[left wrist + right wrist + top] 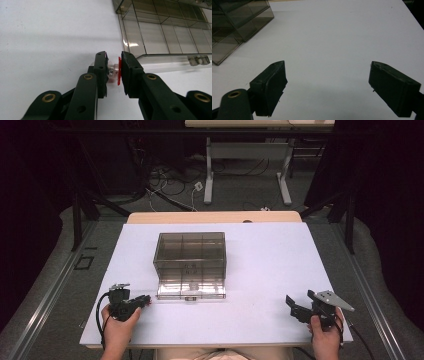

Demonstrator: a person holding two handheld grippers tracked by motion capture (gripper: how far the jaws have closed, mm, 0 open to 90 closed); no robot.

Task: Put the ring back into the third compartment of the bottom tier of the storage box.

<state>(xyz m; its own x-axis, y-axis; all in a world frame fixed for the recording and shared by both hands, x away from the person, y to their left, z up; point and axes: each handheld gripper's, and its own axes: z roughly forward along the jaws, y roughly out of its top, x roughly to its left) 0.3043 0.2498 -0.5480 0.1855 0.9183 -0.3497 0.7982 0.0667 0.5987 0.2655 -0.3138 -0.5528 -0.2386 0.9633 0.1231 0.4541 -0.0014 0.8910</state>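
Nearest the person, both hands rest at the front edge of the white table [260, 265]. Left gripper [146, 299] sits low at the front left, jaws aimed to the right toward the box. In the left gripper view its jaws are clamped on a small red-and-clear part [115, 72]: red disc against one pad, clear bit w/ a metal piece toward the other. Can't tell exactly what the part is, too small & half hidden. It's held just above the tabletop, near the box's front left corner, not touching it.

Right gripper [292, 306] is at the front right, well apart from the box, grey plate on top. Its jaws stand wide apart w/ nothing between them, only bare white table in the gap in the right gripper view [324, 87].

Farther back, mid-table: a smoky see-through compartment box [190, 255], w/ divider walls inside. Its lid [191, 290] lies folded down flat toward the person, a small latch on the front edge. Compartments look empty as far as I can see.

Beyond the table: floor w/ loose cables [170, 182] & the legs of another desk [210, 175].
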